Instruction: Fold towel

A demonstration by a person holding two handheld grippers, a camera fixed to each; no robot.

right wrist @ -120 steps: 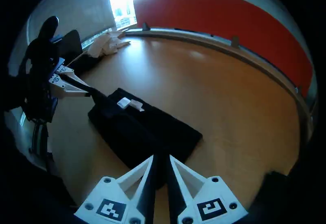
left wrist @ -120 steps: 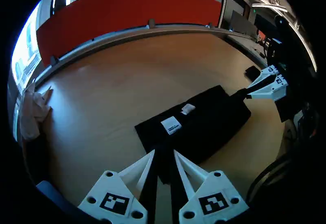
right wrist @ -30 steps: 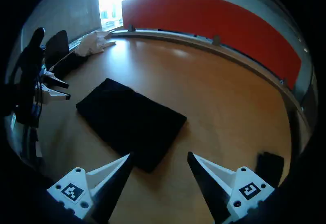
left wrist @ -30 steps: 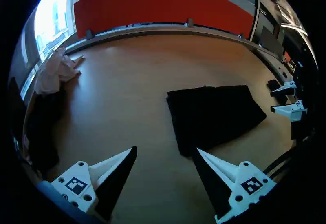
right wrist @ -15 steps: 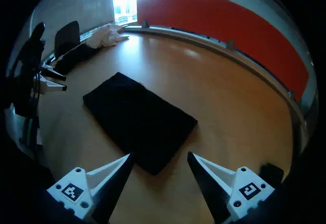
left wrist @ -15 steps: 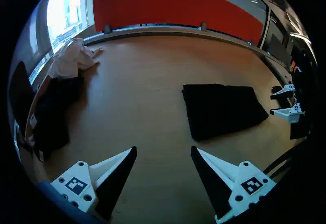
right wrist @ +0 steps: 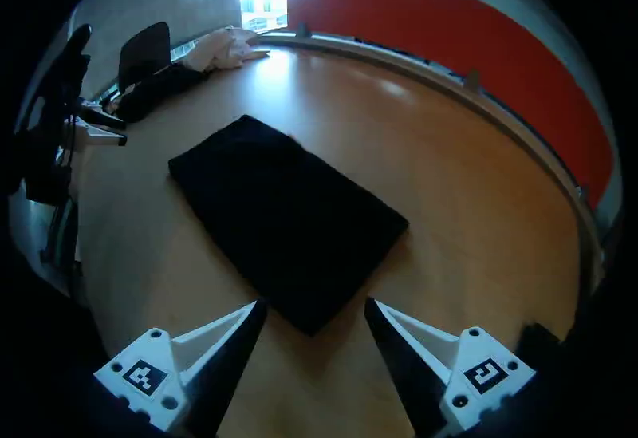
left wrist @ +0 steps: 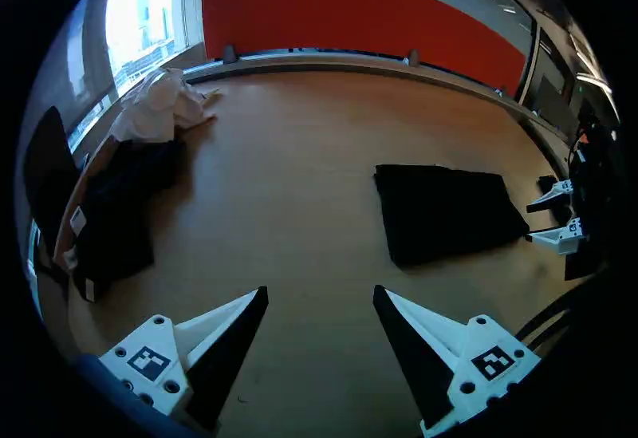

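The black towel (right wrist: 287, 203) lies folded into a flat rectangle on the wooden table (right wrist: 446, 159). In the right gripper view its near corner sits just ahead of my open right gripper (right wrist: 313, 318), which holds nothing. In the left gripper view the towel (left wrist: 446, 211) lies off to the right, well ahead of my open left gripper (left wrist: 319, 302), whose fingers are spread over bare wood. The right gripper (left wrist: 550, 213) appears at the far right edge of the left gripper view, just beyond the towel. The left gripper (right wrist: 100, 123) appears at the left edge of the right gripper view.
A pale crumpled cloth (left wrist: 159, 103) and a dark cloth pile (left wrist: 120, 207) lie at the table's left side. A red partition (left wrist: 359, 19) runs along the table's far edge. A dark chair back (right wrist: 143, 55) stands beyond the table. A small dark object (right wrist: 542, 338) lies near the table's right.
Four seconds ago both grippers were shut on the towel's ends. Now both are open and drawn back. The left gripper view has swung left, so the towel sits farther right.
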